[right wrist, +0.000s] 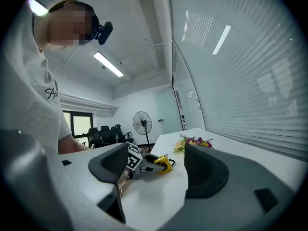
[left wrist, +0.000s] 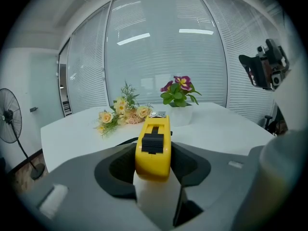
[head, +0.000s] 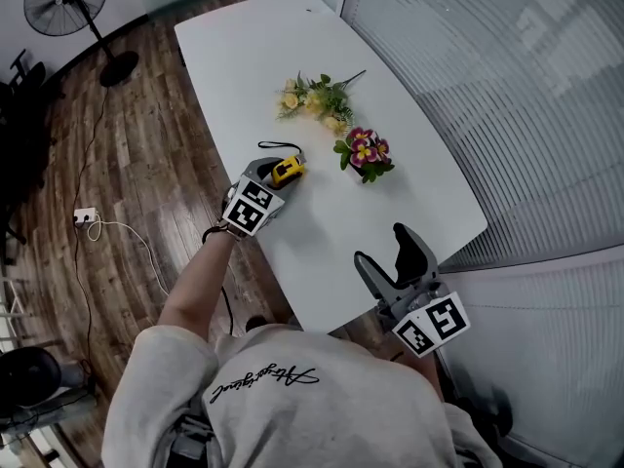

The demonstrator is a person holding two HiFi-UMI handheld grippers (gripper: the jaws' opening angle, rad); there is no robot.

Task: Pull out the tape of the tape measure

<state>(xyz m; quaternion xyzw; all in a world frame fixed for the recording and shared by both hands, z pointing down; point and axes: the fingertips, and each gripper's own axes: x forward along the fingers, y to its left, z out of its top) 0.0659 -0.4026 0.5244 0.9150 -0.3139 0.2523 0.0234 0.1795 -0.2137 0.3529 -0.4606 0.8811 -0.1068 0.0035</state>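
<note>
We are at the grasp step. The tape measure lies on the bench, and our left tongs have it between the jaws. In the left gripper view the yellow case fills the gap and both dark pads sit against its sides, so we judge it gripped, though perhaps not yet firmly. No tape is drawn out. A small metal piece at the far end of the tape measure looks like the hook, pointing away from us.

Our right tongs stand wide apart with nothing between them. They hang well away from the tape measure, past the bench corner nearest us.

Next, we judge, the right tongs must travel to the far end of the tape measure, close on the hook, and draw it away while the left tongs hold the case steady.

Room is mixed. The tape measure sits near the bench edge on the left-hand side, with floor just beyond. A purple posy lies close to the tape measure on the right, and a yellow bouquet lies a little beyond it. Both crowd the path ahead of the hook. The bare bench between the tape measure and the right tongs is the widest clear stretch.
</note>
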